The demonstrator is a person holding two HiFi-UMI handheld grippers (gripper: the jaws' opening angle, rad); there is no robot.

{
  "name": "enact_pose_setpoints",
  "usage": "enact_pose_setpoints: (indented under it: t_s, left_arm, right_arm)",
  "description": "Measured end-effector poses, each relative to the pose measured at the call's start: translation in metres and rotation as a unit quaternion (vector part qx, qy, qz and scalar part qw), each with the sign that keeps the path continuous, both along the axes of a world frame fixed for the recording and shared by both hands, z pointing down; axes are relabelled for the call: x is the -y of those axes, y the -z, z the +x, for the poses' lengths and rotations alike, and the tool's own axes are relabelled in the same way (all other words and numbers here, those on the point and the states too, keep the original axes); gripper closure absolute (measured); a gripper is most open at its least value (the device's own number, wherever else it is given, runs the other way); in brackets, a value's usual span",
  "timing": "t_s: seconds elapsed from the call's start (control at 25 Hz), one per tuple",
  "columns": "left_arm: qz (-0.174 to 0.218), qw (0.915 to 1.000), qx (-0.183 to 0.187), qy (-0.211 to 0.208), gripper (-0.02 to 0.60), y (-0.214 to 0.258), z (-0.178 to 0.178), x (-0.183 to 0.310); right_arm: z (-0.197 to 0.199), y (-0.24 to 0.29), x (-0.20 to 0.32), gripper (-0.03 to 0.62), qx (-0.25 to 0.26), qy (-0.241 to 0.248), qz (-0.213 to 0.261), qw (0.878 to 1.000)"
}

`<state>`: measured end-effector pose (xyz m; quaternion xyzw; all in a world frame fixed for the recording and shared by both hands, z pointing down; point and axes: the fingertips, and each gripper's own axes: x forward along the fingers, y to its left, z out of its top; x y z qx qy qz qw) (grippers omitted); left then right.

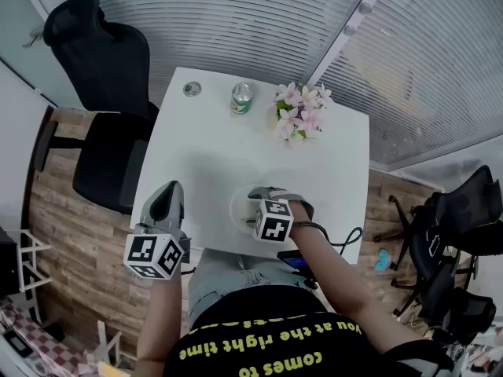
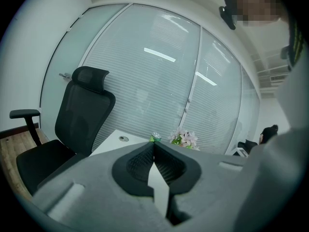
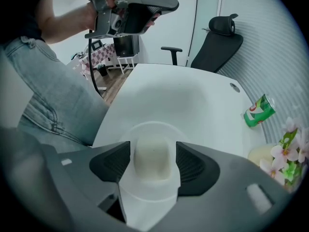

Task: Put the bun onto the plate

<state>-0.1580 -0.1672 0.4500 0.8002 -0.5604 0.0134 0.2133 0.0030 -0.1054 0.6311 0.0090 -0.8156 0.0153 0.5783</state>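
The white plate [image 3: 150, 191] held one thing, the pale bun [image 3: 153, 161], which sat about on the plate's middle. The bun looked slightly longer than wide, its long axis running from the plate's near rim toward its far rim, in line with the jaws. The right gripper [image 3: 153, 146] pointed steeply down over the plate. Its jaws stood wide, one pad on each side of the bun with a thin gap, not pressing it. Left of the plate, the left gripper [image 2: 154, 146] had its jaws closed together on nothing. In the head view the right gripper covered the bun and much of the plate. Beyond the plate stood a green can [image 3: 258, 111] and flowers [image 3: 289, 149], the flowers cut off at the picture's edge.
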Motion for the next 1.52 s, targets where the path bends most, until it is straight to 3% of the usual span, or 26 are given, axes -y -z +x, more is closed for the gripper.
enact_pose_setpoints:
  t_s: [0.68, 1.16, 1.52]
  left_arm:
    - [0.012, 0.9998, 0.005, -0.011, 0.581, 0.011, 0.007, 0.008]
    - [0.017, 0.9996, 0.007, -0.02, 0.58, 0.014, 0.013, 0.014]
    - [0.019, 0.9994, 0.005, -0.027, 0.581, 0.016, 0.017, 0.024]
  right_arm:
    - [-0.006, 0.025, 0.001, 0.531, 0.046, -0.008, 0.022, 0.999]
    - [-0.008, 0.043, 0.013, 0.585, 0.087, -0.046, 0.03, 0.995]
    - [-0.006, 0.062, 0.023, 0.586, 0.108, -0.072, 0.045, 0.99]
